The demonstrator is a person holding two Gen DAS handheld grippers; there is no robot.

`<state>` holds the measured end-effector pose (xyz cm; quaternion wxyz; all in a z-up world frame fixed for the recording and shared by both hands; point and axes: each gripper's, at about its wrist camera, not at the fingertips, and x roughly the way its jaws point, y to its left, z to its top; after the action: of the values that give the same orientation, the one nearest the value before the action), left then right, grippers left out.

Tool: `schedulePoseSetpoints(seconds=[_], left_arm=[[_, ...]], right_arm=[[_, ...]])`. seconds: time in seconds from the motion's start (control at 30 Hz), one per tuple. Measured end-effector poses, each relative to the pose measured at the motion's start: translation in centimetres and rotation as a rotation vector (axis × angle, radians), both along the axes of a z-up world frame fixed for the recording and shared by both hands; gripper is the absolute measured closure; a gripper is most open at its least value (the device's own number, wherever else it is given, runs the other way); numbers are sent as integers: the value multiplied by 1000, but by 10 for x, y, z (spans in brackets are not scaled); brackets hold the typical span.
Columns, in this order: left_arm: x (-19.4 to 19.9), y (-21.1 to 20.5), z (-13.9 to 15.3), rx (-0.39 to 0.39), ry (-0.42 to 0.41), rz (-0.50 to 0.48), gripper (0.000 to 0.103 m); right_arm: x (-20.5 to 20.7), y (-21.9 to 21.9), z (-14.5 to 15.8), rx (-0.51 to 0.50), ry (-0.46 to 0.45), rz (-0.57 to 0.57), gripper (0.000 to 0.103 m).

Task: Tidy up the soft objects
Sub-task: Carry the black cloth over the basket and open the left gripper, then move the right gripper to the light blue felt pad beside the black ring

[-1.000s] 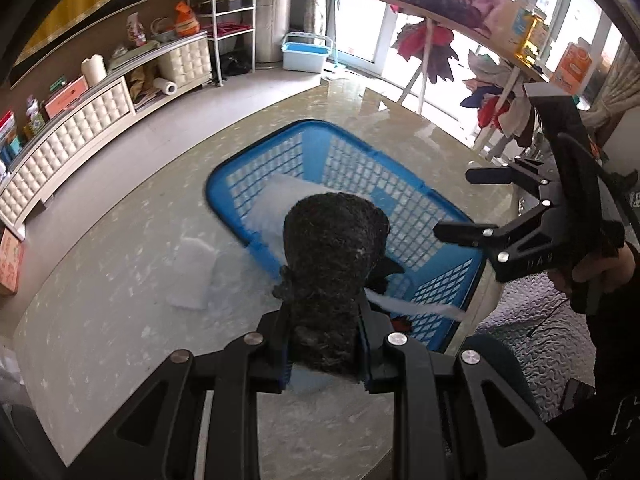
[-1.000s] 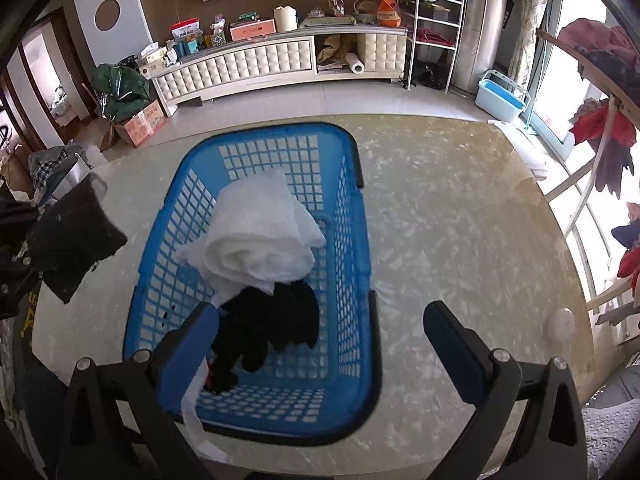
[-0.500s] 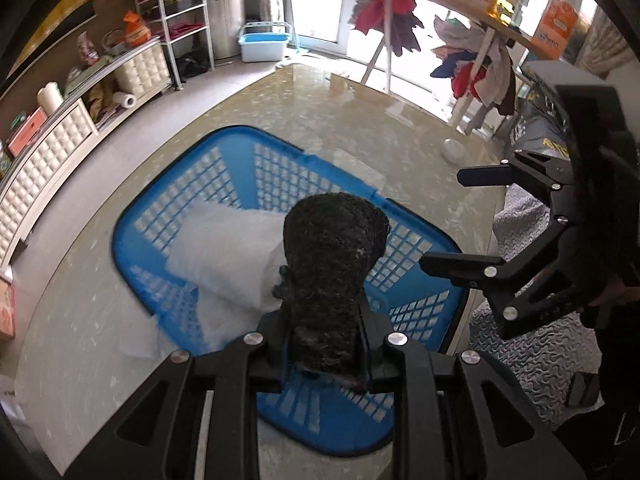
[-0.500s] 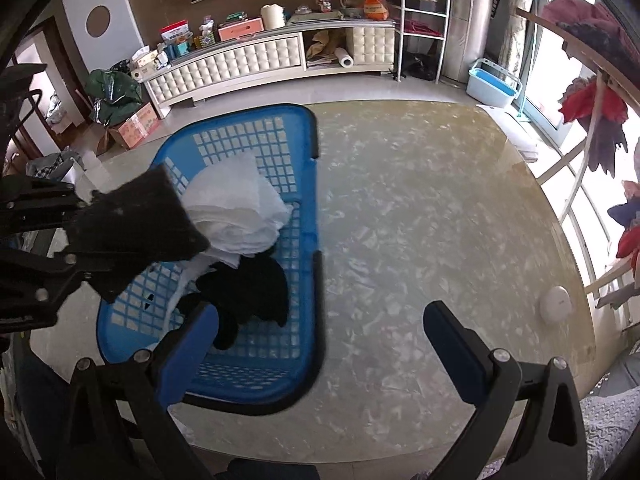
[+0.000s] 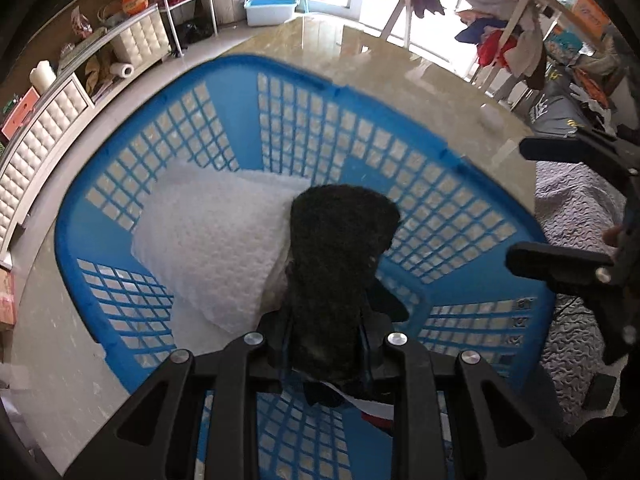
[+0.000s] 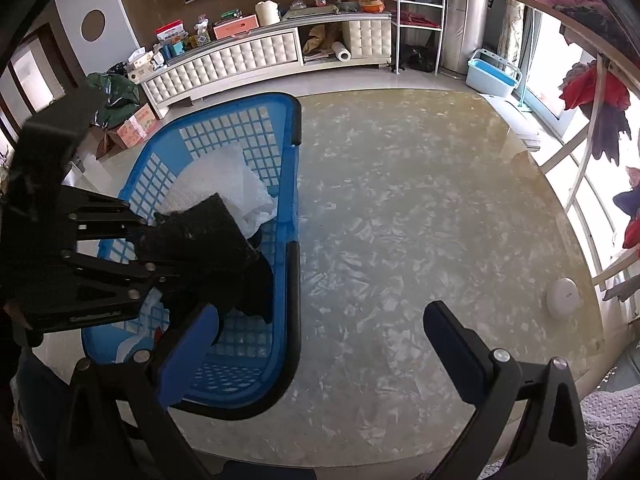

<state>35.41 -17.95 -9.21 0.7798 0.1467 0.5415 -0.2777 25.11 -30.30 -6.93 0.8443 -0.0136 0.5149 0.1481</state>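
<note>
The left gripper point(image 5: 326, 344), clamped on the black fuzzy cloth point(image 5: 338, 264), now hangs low over the blue laundry basket point(image 5: 472, 184) (a second earlier it hovered beside the basket), above the white towel point(image 5: 212, 240).

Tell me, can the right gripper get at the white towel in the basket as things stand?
Probably not directly. The left gripper, shut on the black cloth, hangs over the blue basket between the open right gripper and the white towel.

No legible text is appearing in either view. Printing on the boxes point(image 6: 172, 34) lining the sideboard point(image 6: 240, 60) is showing too small and blurred to read.
</note>
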Motion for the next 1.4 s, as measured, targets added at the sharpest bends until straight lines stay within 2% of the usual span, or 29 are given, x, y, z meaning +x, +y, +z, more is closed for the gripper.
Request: schedulePoseSetpoints(seconds=[0.17, 0.47, 0.63, 0.8, 1.07, 1.17, 1.4], left_arm=[[7, 5, -11, 13, 19, 13, 81], [6, 2, -12, 26, 21, 10, 79], [4, -2, -12, 38, 12, -8, 54], [-2, -13, -5, 51, -40, -35, 27], [-8, -13, 12, 70, -80, -35, 25], [-13, -8, 19, 67, -92, -18, 19], [-35, 12, 44, 77, -153, 40, 19]], right_arm=[[1, 1, -5, 6, 14, 6, 0], [1, 2, -8, 14, 32, 10, 0], [1, 3, -8, 17, 36, 10, 0], [1, 2, -8, 20, 41, 7, 0], [-5, 5, -2, 24, 35, 12, 0], [-7, 8, 1, 30, 28, 16, 0], [-19, 19, 14, 34, 7, 33, 0]])
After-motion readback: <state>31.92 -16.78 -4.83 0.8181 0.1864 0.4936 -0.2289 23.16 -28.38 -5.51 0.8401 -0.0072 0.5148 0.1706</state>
